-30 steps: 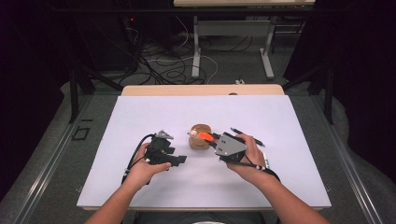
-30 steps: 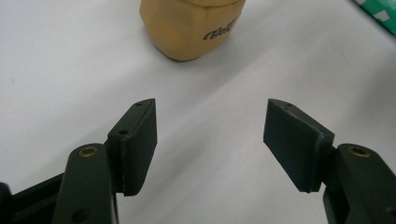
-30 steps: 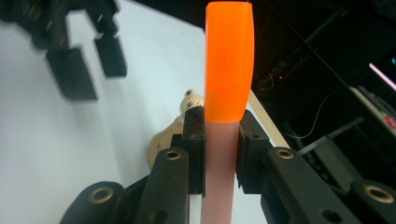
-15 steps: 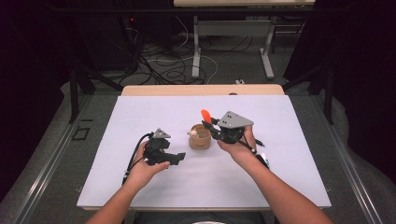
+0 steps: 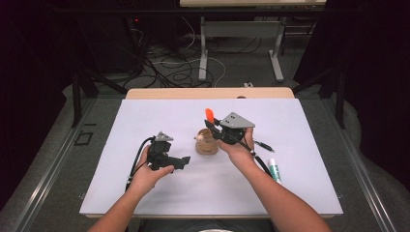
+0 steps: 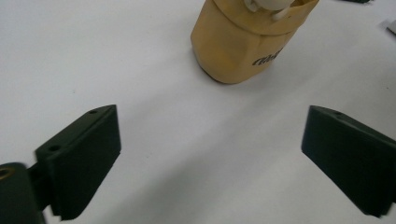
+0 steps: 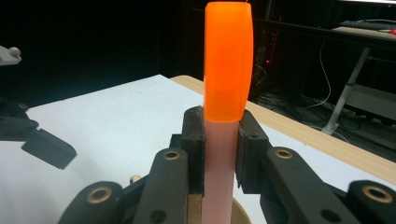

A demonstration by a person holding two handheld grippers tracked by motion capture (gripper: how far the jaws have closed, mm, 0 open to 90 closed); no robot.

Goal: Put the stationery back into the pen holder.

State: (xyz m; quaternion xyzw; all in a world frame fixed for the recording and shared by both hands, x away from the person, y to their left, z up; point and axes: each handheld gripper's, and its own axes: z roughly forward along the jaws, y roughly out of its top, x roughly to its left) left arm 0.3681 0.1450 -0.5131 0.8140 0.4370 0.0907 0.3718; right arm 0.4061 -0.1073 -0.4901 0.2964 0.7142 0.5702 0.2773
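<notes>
My right gripper (image 5: pixel 216 126) is shut on a marker with an orange cap (image 5: pixel 209 115) and holds it upright just over the tan cup (image 5: pixel 206 144) at mid-table. In the right gripper view the two jaws clamp the marker's pale body (image 7: pixel 219 154) below the orange cap (image 7: pixel 228 65). My left gripper (image 5: pixel 183 162) lies low on the white table (image 5: pixel 145 121), left of the cup, pointing at it. Its jaws have just been opening and now stand wide with nothing between them (image 6: pixel 212 116). The cup (image 6: pixel 238 42) stands ahead of them, apart.
A black pen (image 5: pixel 263 144) and a white stick with a green end (image 5: pixel 274 170) lie right of my right hand. A wooden edge (image 5: pixel 208 93) runs behind the white sheet. Beyond it are table legs and cables on the floor.
The right gripper swung the marker from lying level by the cup to upright and shifted up and right. The left gripper's jaws opened wider while that hand stayed put.
</notes>
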